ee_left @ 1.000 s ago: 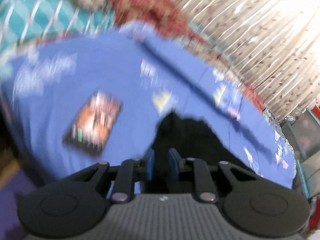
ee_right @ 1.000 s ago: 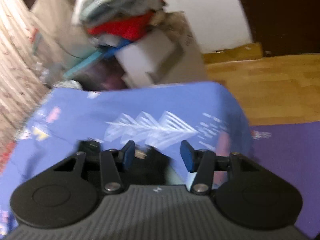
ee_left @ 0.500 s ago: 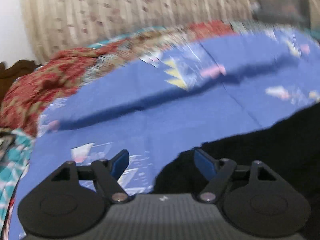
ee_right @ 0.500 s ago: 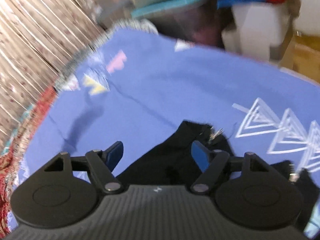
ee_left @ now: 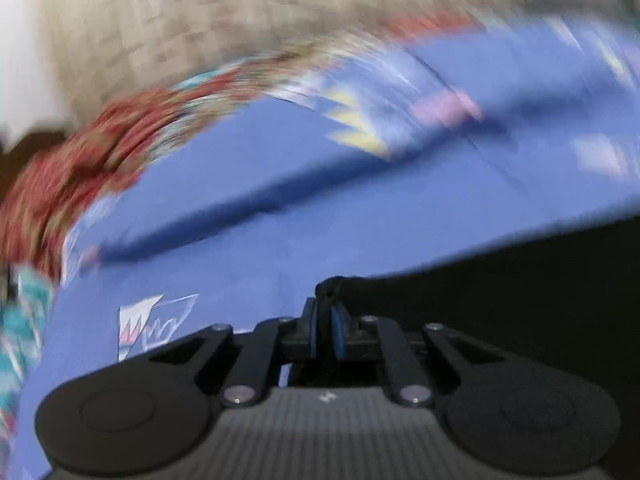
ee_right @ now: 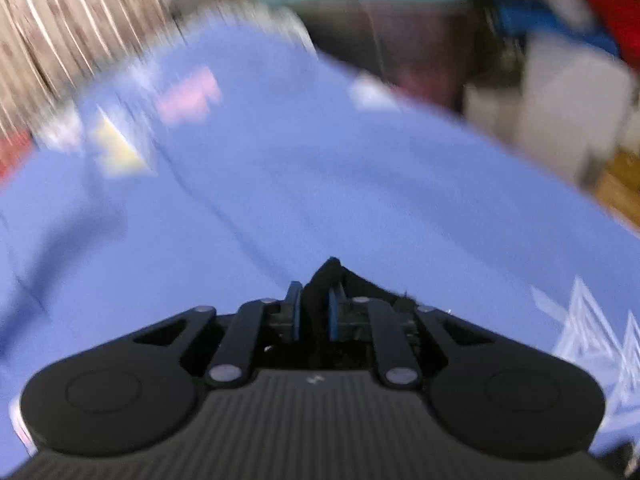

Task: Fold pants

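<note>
The black pants lie on a blue patterned bedsheet. In the left wrist view my left gripper is shut on a corner of the black fabric, which spreads away to the right. In the right wrist view my right gripper is shut on a bunched peak of the black pants, just above the sheet. Both views are blurred by motion.
A red patterned blanket and a striped curtain lie beyond the sheet on the left. A pile of boxes and clothes stands past the bed's far edge, with wood floor to its right.
Both grippers were open over the pants half a second ago and have now shut on the black fabric. Both views have shifted and blurred with movement.
</note>
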